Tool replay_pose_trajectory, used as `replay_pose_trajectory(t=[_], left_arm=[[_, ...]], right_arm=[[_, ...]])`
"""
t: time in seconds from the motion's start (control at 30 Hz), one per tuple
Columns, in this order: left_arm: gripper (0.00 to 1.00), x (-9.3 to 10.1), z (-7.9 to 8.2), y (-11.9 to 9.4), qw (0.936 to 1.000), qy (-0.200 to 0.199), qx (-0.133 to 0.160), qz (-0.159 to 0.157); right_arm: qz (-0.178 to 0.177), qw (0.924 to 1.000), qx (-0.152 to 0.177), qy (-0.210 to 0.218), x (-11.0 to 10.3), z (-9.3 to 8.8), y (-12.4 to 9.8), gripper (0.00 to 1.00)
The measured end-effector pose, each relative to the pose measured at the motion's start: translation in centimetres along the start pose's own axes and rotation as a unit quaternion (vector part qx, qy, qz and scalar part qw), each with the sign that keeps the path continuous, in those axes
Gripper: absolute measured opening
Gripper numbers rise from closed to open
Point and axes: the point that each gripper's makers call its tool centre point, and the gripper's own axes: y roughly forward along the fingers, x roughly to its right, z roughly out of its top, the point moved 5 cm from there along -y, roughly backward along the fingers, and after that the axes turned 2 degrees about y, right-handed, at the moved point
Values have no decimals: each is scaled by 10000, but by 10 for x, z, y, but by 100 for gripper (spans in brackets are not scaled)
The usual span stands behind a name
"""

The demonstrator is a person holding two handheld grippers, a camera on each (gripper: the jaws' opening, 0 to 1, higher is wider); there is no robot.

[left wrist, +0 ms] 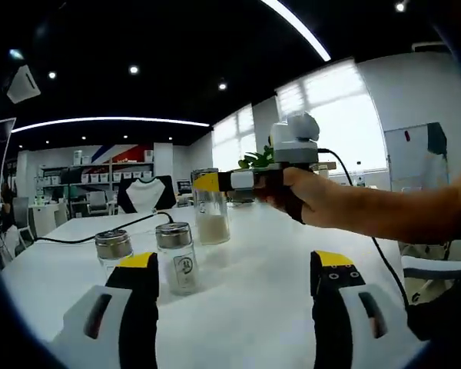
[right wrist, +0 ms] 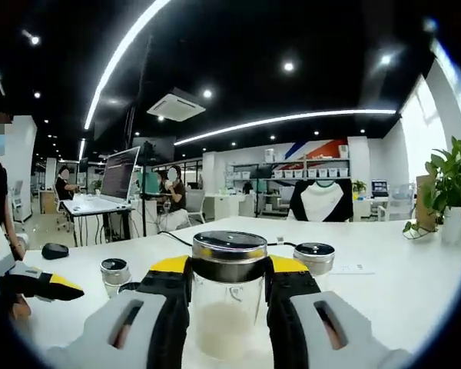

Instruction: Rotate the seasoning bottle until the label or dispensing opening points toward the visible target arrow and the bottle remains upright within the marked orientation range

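On the white table (left wrist: 253, 307) we see, left to right in the left gripper view, two small shakers (left wrist: 114, 247) (left wrist: 177, 256), then the seasoning bottle (left wrist: 210, 206) upright. Our left gripper (left wrist: 234, 265) hangs wide open — holding nothing. Our right gripper (right wrist: 228, 278) clamps the bottle just below its metal lid (right wrist: 229, 245) — white powder sits inside.

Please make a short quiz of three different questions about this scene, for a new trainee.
1. True or false: the right gripper is closed on a glass seasoning bottle.
2. How many metal-lidded bottles stand near the left gripper on the white table?
3. What fills the bottom of the held bottle? A) red sauce B) whitish powder C) nothing

Key: 1 true; 2 two, the labelled bottle and a second bottle; 3 B.
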Motion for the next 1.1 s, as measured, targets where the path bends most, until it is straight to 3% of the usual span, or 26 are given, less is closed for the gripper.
replay_pose_trajectory(t=[0.23, 0.47, 0.57, 0.7, 0.9, 0.93, 1.0, 1.03, 1.07, 1.1], left_arm=[[73, 6, 2, 1, 9998, 112, 118, -110], [71, 10, -4, 4, 9995, 266, -47, -178], [65, 11, -3, 4, 9994, 258, -16, -246], [64, 15, -2, 4, 9988, 280, -48, -389], [61, 18, 1, 2, 9979, 247, -20, -593], [60, 19, 2, 1, 9973, 215, 13, -697], [58, 20, 4, 0, 9969, 179, 67, -762], [55, 23, 4, 0, 9955, 126, 74, -938], [50, 28, 3, -2, 9925, -145, 19, -1212], [47, 28, 1, -4, 9927, -236, -34, -1186]], right_arm=[[327, 9993, 159, 132, -22, 1, -34, 35], [880, 9958, 212, 138, -59, -2, -62, 35], [1186, 9922, 246, 290, -75, -3, -71, 35], [1575, 9863, 246, 422, -93, 0, -81, 35], [2252, 9739, 261, 130, -121, -3, -90, 35], [2470, 9685, 282, 163, -127, -6, -92, 35], [2638, 9641, 305, 92, -132, -8, -94, 35], [2703, 9620, 378, 22, -134, -8, -96, 35], [2716, 9616, 396, 36, -135, -8, -96, 35], [2718, 9615, 403, 40, -135, -8, -96, 35]])
